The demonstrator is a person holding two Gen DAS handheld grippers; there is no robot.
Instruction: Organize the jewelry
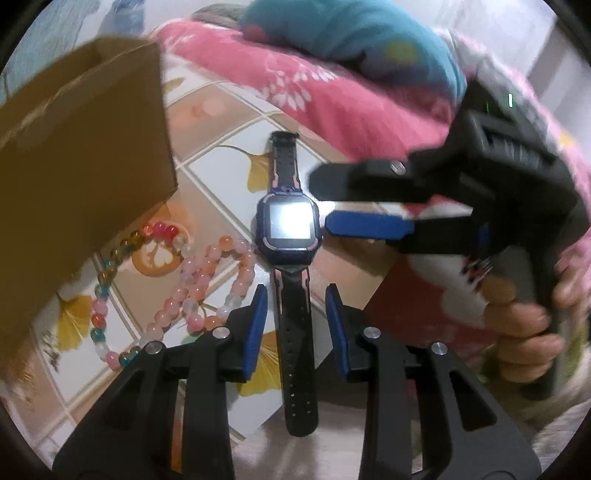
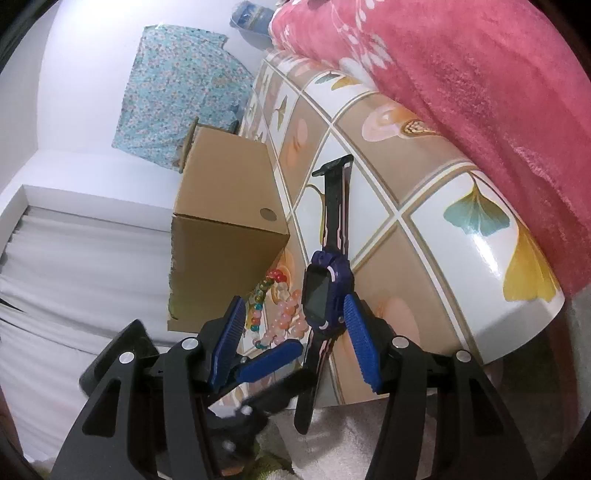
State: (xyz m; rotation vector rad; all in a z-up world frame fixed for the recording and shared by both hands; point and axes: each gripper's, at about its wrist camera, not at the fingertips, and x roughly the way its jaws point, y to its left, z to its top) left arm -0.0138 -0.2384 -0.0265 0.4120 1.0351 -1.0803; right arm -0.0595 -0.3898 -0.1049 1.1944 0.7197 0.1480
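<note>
A dark blue smartwatch (image 1: 290,225) with a black strap lies flat on the tiled table mat; it also shows in the right wrist view (image 2: 325,291). My left gripper (image 1: 296,328) is open, its fingers on either side of the watch's lower strap. My right gripper (image 2: 295,332) is open and comes in from the right (image 1: 321,203), its fingertips beside the watch face. Two bead bracelets lie left of the watch, one pink and orange (image 1: 207,288), one multicoloured (image 1: 110,280); they also show in the right wrist view (image 2: 280,317). An open cardboard box (image 1: 74,177) stands at the left (image 2: 229,225).
A pink floral blanket (image 1: 314,92) with a teal cloth (image 1: 351,33) on it lies behind the watch. The mat (image 2: 461,236) ends at a near edge close to my grippers. A floral blue cloth (image 2: 177,92) hangs on the wall.
</note>
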